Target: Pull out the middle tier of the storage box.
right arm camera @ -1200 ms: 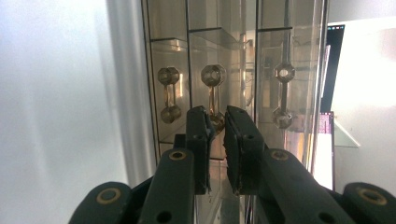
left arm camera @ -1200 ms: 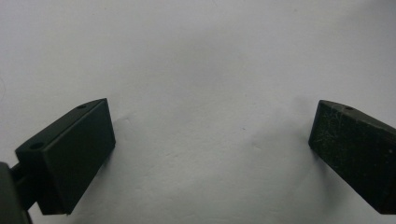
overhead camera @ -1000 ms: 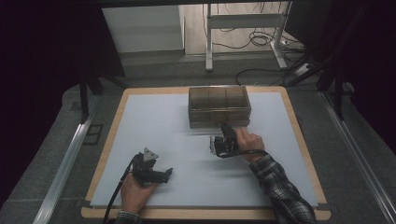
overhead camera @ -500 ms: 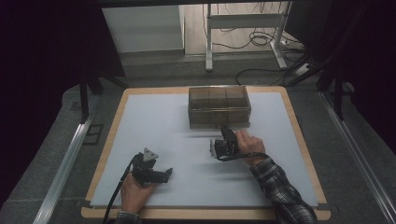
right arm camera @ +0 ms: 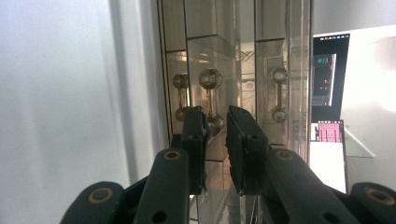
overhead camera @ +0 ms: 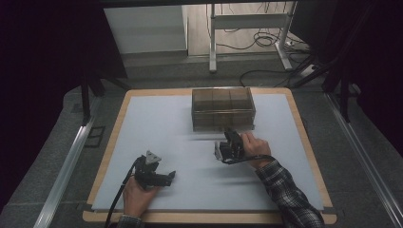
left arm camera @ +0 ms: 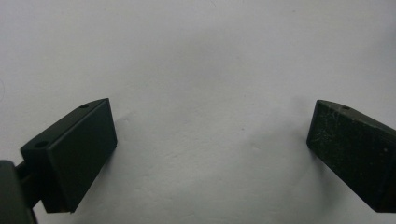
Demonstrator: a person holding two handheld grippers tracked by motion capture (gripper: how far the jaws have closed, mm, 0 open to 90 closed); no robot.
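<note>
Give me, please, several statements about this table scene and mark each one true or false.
1. The clear brown-tinted plastic drawer box stands at the far side of the white mat. True.
2. The left gripper is clamped on a handle. False: its fingers stand wide apart over bare mat.
3. The right gripper faces the box's metal drawer handles. True; its fingers, just opening slightly, clamp nothing.
4. The box lies tipped over. False: it stands upright.

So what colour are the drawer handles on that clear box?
The handles look brassy gold on the clear box; the right gripper view shows them best.
</note>
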